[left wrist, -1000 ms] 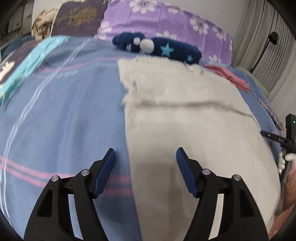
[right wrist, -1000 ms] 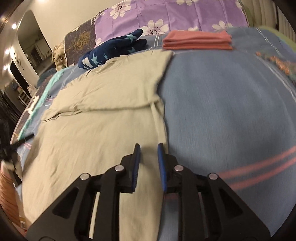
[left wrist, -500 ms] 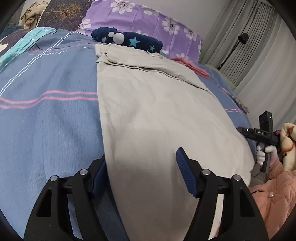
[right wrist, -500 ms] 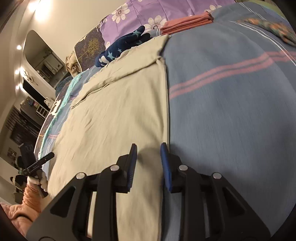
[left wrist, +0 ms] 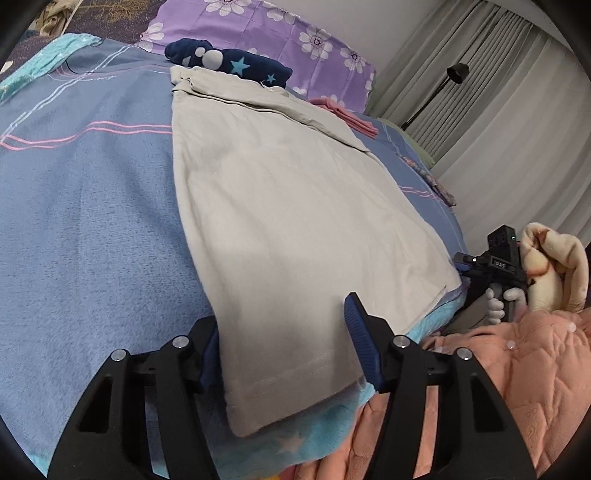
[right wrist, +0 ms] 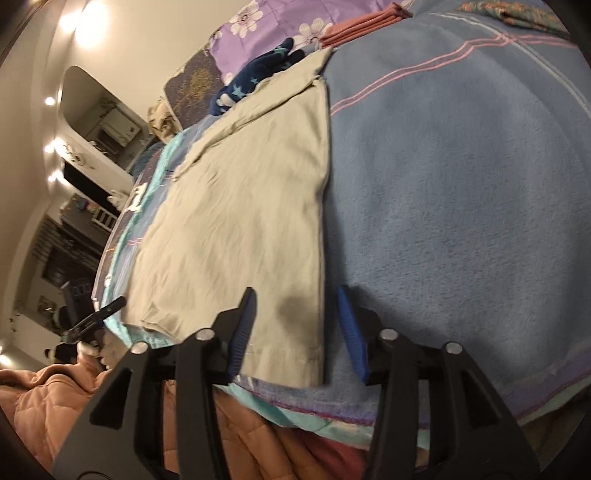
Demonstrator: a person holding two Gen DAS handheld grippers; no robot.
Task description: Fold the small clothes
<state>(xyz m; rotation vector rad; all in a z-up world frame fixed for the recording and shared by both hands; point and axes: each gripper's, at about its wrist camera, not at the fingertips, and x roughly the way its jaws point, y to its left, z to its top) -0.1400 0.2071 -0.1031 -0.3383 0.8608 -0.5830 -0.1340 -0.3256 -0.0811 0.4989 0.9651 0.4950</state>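
moved: both grippers have pulled back from mid-garment to its near hem at the bed's near edge; the left gripper (left wrist: 284,343) now straddles the near-left corner, the right gripper (right wrist: 297,330) the near-right corner.
left fingers: they have just narrowed a little but stand apart; one pad is tucked behind the cloth's left edge, the other stands over the cloth to the right, and nothing looks pinched.
right fingers: they have just spread; the corner of the cloth lies between them, pads clear of it, so no grip.
garment: the beige t-shirt (left wrist: 295,206) lies flat lengthwise on the blue blanket (left wrist: 85,221), hem near, far end beside the navy star-print garment (left wrist: 236,64).
done: sleeves look folded in, giving a long narrow panel; a folded pink stack (right wrist: 365,24) sits far off by the purple floral pillow (left wrist: 258,33).
left: by my reading, pinching both hem corners and folding the hem toward the collar.
hidden: the left pad's contact is masked by cloth; the collar end is small and crumpled; the right view is motion-blurred; the person shows only as a pink quilted sleeve (left wrist: 535,369).
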